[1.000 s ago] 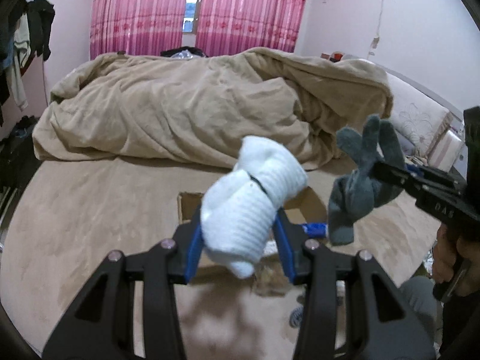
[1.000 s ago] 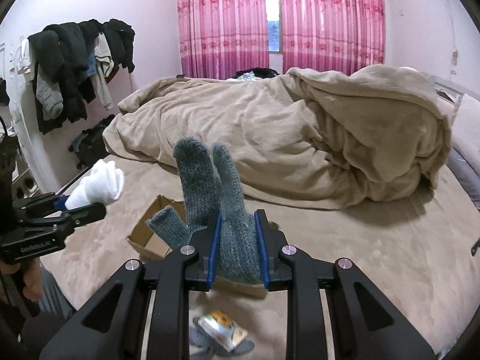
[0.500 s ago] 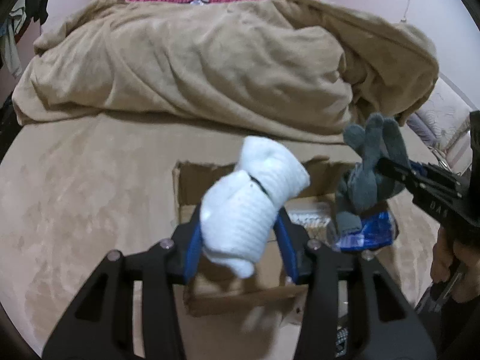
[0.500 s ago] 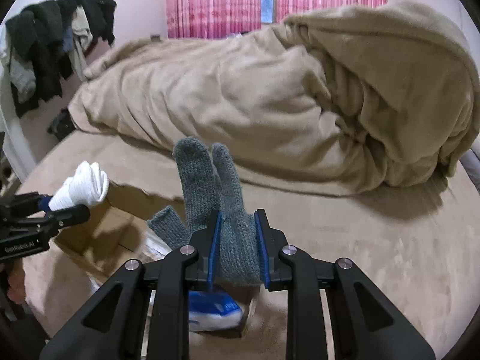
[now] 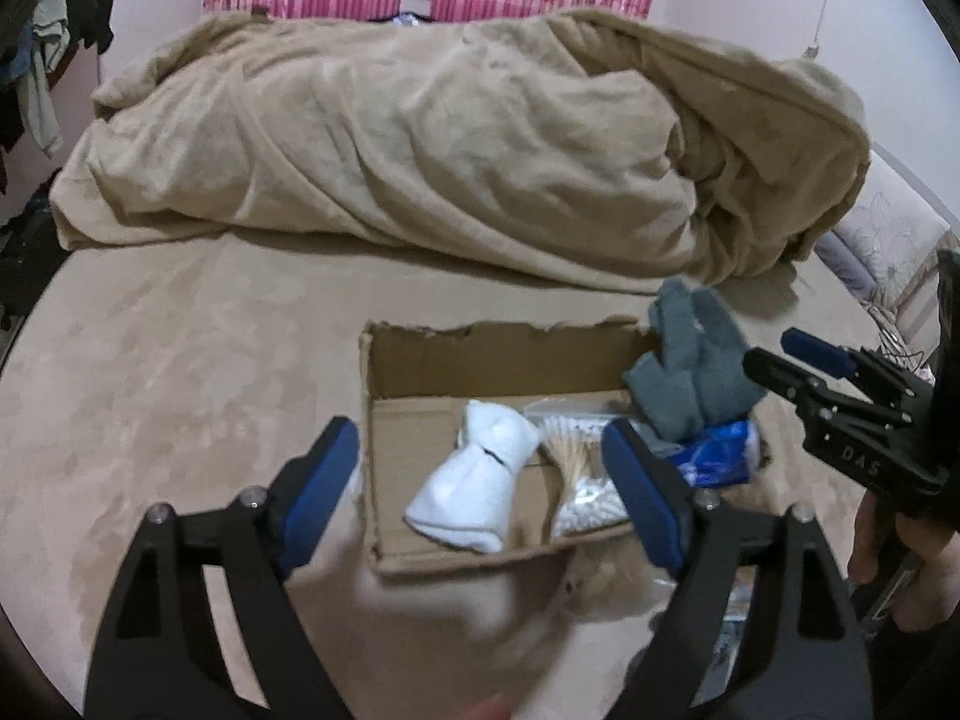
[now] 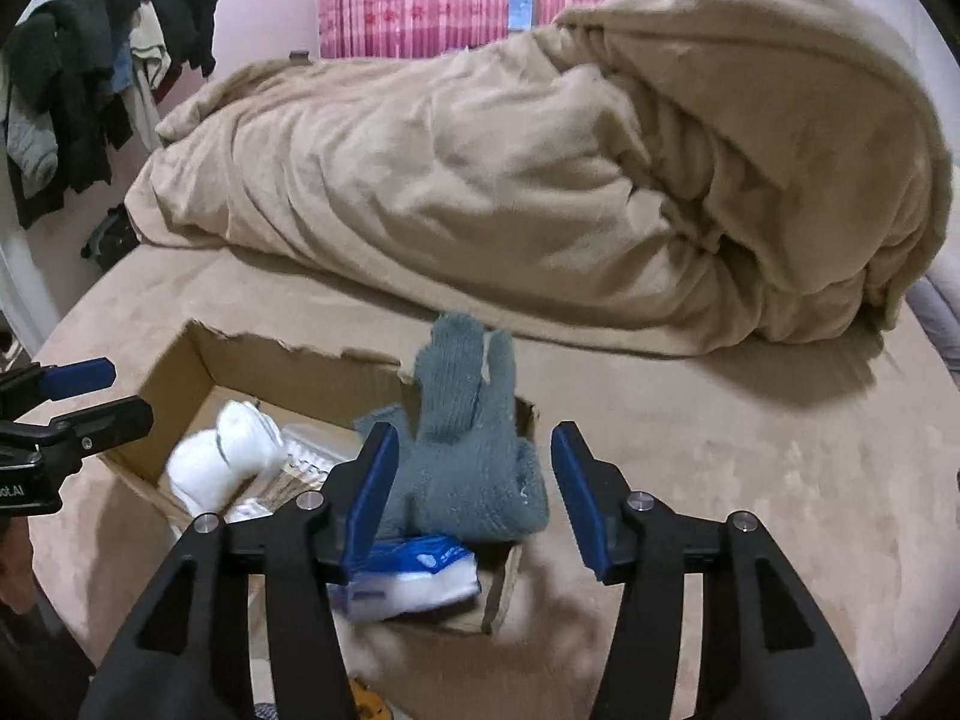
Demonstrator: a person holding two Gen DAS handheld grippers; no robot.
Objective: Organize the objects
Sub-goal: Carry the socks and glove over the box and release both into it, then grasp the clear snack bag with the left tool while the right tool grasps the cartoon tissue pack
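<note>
With both jaws released, lift left gripper [image 5: 480, 474] and right gripper [image 6: 474, 480] straight off the box [image 5: 384, 360], clear of sock [image 5: 474, 480] and glove [image 6: 468, 432].

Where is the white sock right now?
In both views the white sock lies inside the cardboard box, left of the cotton swabs.
</note>
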